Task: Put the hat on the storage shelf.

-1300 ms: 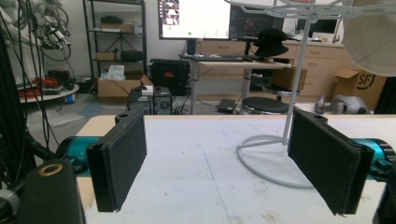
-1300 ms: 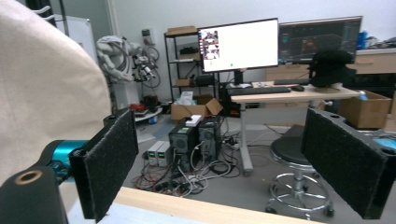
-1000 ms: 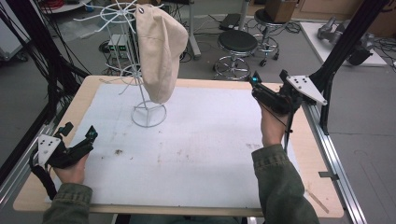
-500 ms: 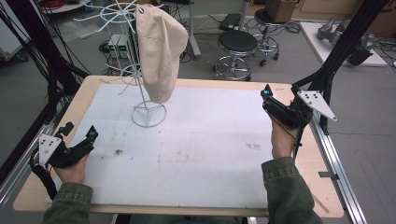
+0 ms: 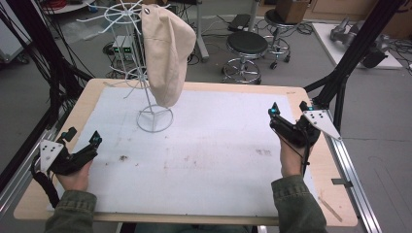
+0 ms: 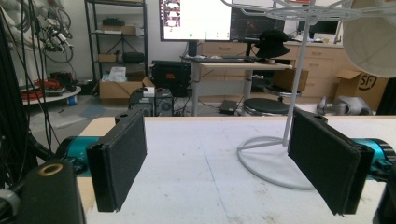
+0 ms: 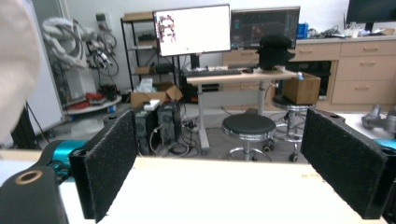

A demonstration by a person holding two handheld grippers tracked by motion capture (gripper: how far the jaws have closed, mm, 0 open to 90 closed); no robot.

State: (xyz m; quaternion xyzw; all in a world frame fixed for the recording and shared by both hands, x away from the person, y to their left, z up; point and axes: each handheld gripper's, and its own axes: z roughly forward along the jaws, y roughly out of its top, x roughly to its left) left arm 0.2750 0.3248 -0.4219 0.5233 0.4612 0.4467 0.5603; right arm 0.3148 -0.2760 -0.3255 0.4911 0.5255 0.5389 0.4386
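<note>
High view, item one: left tool [image 5: 82, 138], jaws standing spread with nothing between them, hovering low over the near left corner of the table [image 5: 204, 204], carried by the person's left hand [image 5: 73, 177]. Item two: right tool [image 5: 287, 109], jaws likewise spread and empty, sitting near the right edge of the table, carried by the right hand [image 5: 290, 160]. Item three: beige cap [image 5: 165, 53], hanging on the white wire rack [image 5: 154, 118], which is standing on the white mat [image 5: 194, 145]; rack and cap are lying well ahead of the left tool and to its right, and well off to the left of the right tool, touching neither.

Left gripper view: left tool [image 6: 229, 163] showing two black pads [image 6: 119, 161] set wide apart; the rack's ring base [image 6: 275, 161] is resting on the table ahead, partly behind the right-hand pad, with the cap [image 6: 371, 39] overhead at upper right.

Right gripper view: right tool [image 7: 229, 168] showing its pads [image 7: 109, 163] wide apart over the table's far edge; the cap [image 7: 16, 65] is appearing blurred at the far left, and a black stool [image 7: 247, 126] is standing on the floor beyond the table.
</note>
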